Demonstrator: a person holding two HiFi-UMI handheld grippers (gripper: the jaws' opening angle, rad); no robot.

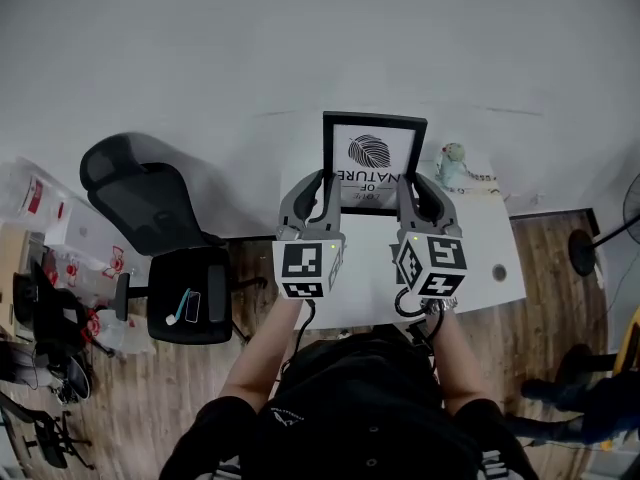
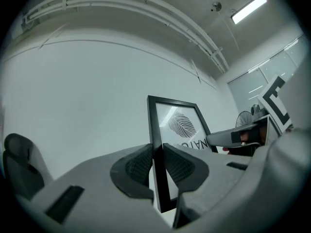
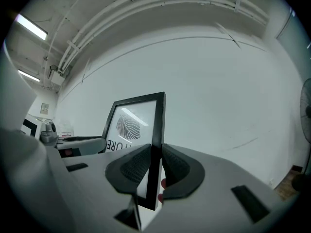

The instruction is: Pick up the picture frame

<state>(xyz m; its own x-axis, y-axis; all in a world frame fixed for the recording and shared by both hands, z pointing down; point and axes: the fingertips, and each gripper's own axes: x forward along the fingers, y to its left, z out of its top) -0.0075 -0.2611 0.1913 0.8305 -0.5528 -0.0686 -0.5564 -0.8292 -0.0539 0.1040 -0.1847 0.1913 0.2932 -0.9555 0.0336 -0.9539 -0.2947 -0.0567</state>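
Chair: a black chair stands on the wood floor, off to the left of the white table.
Left claw: the left claw is closed only partway, because it is squeezing the left side bar of the picture frame. One dark pad presses on the front and one on the back.
Picture frame: it is thin and black, with a dark leaf shape and some words under the glass. It stands straight up in the air between the two claws, over the far part of the table, with the white wall behind it.
Right claw: the right claw squeezes the right side bar the same way, with a pad on each face.
Little figure: a small pale green figure sits on the table just to the right of the frame, not touching it.
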